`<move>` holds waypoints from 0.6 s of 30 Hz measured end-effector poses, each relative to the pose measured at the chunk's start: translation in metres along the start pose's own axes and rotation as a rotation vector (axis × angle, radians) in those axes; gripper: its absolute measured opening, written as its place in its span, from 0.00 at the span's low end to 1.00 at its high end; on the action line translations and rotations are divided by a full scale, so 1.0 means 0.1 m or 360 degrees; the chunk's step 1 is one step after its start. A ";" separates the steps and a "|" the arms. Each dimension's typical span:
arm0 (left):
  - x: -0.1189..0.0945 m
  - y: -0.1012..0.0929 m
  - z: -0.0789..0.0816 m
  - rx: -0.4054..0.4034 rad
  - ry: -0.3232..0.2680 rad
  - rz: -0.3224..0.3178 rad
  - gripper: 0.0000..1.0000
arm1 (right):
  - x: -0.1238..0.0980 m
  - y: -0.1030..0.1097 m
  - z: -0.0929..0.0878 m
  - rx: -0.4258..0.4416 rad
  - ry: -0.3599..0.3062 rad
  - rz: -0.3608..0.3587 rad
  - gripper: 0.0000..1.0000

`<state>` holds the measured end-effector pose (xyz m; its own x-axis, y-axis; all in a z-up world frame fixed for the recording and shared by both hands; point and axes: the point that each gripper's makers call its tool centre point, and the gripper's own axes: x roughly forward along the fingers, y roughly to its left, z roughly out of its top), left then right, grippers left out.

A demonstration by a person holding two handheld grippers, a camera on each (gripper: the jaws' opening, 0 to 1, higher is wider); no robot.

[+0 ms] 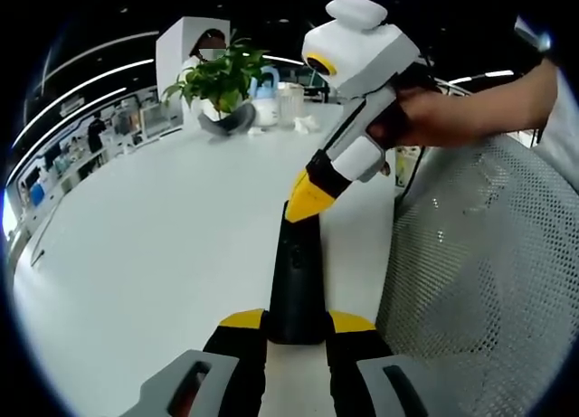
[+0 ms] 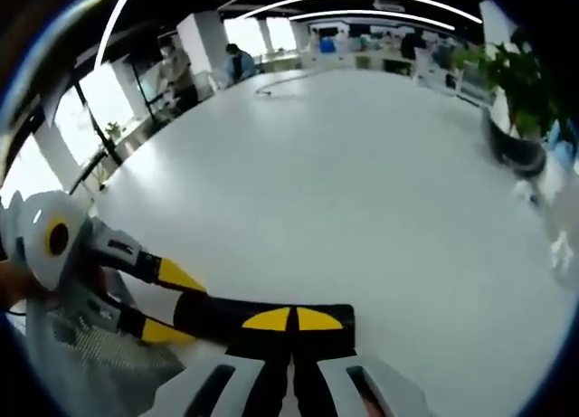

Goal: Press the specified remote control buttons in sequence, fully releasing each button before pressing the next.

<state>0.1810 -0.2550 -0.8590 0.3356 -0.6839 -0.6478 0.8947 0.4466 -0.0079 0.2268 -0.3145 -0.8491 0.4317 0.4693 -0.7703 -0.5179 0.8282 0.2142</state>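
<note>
Left tongs (image 1: 297, 331) clamp my remote (image 1: 297, 281)'s near end; right tongs (image 1: 306, 200), pinched shut, touch its far end. I press squarely, then lift fully clear.

- One black remote control (image 1: 297, 281) lay on the table, its near end between the left gripper's (image 1: 297, 325) jaws.
- Two grippers were in sight: the left one at the remote's near end, and the right gripper (image 1: 308, 200), its yellow tips together on the remote's far end.
- One white table (image 1: 163, 245) carried everything.
- One potted plant (image 1: 222, 82) stood far beyond the right gripper.
- One hand (image 1: 434, 118) held the right gripper's handle.
- One white mesh surface (image 1: 479, 272) lay to the right of the left gripper.
- At least two people (image 2: 204, 69) stood well beyond the table's far edge, ahead of the right gripper (image 2: 291, 319).
</note>
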 end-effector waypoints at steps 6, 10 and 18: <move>0.00 0.00 0.00 -0.0002 0.0001 0.0003 0.24 | 0.01 0.08 -0.02 0.0034 0.0029 0.0067 0.00; 0.00 0.00 0.00 0.0000 -0.0002 0.0002 0.24 | 0.01 0.07 -0.02 0.0004 0.0029 0.0060 0.00; 0.01 0.00 0.01 0.0006 -0.0004 -0.0005 0.24 | 0.03 0.08 -0.01 -0.0216 0.0000 -0.0009 0.00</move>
<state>0.1813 -0.2560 -0.8588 0.3337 -0.6867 -0.6458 0.8969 0.4422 -0.0068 0.2229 -0.3066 -0.8505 0.4348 0.4645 -0.7715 -0.6108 0.7816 0.1263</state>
